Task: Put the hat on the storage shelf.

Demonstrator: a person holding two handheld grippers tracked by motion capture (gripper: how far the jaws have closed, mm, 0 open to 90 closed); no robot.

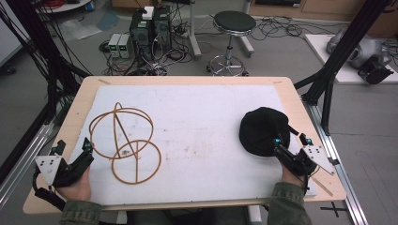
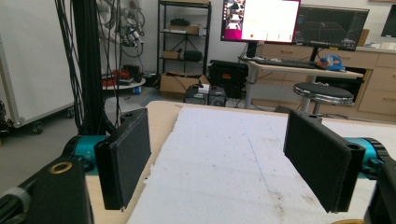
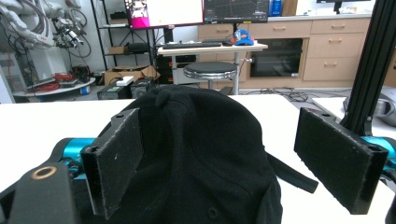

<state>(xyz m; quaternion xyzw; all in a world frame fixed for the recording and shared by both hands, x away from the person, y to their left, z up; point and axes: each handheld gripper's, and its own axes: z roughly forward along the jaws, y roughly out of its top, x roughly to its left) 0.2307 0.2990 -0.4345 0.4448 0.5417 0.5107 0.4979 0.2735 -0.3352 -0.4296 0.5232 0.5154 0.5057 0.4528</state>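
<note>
Black cap (image 1: 263, 131) lying on the white mat (image 1: 202, 117) at the right side of the tabletop (image 1: 75, 112), seen close up in the right gripper view (image 3: 196, 154). Right gripper (image 1: 287, 140) released, jaws spread wide either side of the cap's near edge, not clamped on it. Left gripper (image 1: 72, 146) also released, jaws wide apart over the mat's left edge, grasping nothing, just beside the wooden ring frame (image 1: 126, 143).

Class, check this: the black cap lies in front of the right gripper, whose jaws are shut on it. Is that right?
Not quite. The cap does lie in front of the right gripper, but its jaws stand wide open, one on each side of the cap, as the right gripper view shows.
</note>
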